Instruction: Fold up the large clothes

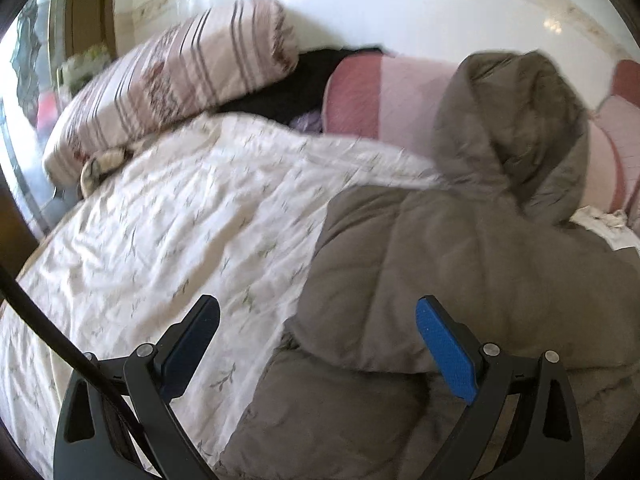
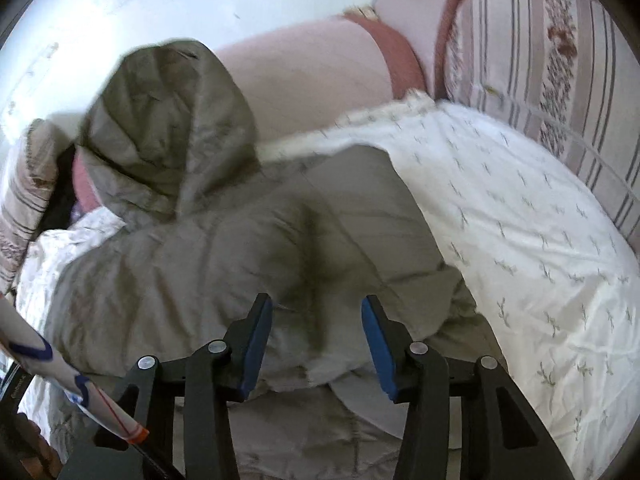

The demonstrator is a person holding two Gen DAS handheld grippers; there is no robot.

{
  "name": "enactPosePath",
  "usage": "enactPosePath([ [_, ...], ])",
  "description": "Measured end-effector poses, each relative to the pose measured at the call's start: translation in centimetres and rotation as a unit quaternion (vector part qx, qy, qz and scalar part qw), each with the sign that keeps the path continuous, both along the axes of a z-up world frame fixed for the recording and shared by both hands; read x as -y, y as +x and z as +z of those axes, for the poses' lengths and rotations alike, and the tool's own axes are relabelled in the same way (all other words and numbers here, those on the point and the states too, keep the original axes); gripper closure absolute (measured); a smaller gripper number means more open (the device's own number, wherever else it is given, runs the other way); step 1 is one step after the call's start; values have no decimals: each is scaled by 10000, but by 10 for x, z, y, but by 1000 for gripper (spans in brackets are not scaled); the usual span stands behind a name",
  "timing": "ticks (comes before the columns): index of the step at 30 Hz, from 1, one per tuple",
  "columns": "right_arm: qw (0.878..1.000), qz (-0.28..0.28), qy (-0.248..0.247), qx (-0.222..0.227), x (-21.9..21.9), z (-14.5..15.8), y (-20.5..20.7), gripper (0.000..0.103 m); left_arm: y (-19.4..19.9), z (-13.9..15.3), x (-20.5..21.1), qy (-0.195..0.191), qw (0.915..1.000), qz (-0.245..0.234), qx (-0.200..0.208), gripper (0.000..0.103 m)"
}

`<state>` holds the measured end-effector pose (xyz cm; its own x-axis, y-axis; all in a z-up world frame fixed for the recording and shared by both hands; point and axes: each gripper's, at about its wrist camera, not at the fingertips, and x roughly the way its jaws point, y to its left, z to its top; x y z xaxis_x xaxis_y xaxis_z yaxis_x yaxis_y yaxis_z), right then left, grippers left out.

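Observation:
A grey-brown padded hooded jacket point(image 1: 472, 264) lies on a white bedspread with a small leaf print point(image 1: 168, 232); its hood point(image 1: 516, 132) stands up against the pink headboard. My left gripper point(image 1: 316, 324) is open wide, hovering over the jacket's left edge with nothing between the pads. In the right wrist view the same jacket point(image 2: 224, 256) fills the middle, hood point(image 2: 168, 128) at upper left. My right gripper point(image 2: 316, 324) is open above a bunched fold of the jacket, which sits between the blue pads without being clamped.
A striped floral pillow point(image 1: 176, 88) lies at the bed's upper left, with dark clothing point(image 1: 296, 84) behind it. A pink padded headboard point(image 1: 404, 96) runs along the wall. Another striped pillow point(image 2: 560, 92) is at the right. A person's patterned sleeve point(image 2: 56, 376) shows at lower left.

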<state>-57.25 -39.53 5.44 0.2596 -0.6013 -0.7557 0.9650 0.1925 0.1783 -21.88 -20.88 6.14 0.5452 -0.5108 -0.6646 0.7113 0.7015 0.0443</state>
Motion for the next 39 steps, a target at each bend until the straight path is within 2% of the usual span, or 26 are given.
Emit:
enactPosePath([
  [3,9995,-96,301,83,8,-12,-6,54,10,-15,1,188,9993,82,-311,5],
  [7,9995,-82,318,22,8,-14,-6,54,14,-21,2,225,9986,93,-475,5],
  [13,9995,-96,258,133,6,-8,-10,54,10,-15,-1,111,9994,32,-318,5],
  [19,9993,87,-360,68,-12,17,-1,54,-11,9,-6,-291,9994,-171,-94,5],
  [22,9984,256,-483,124,-18,23,6,54,-24,18,-5,-366,9987,-354,69,5],
  [28,9978,401,-510,115,-29,28,13,54,-48,36,-7,-492,9960,-599,441,5],
  [39,9956,537,-734,212,-56,52,7,54,-84,68,-23,-783,9896,-886,813,5],
])
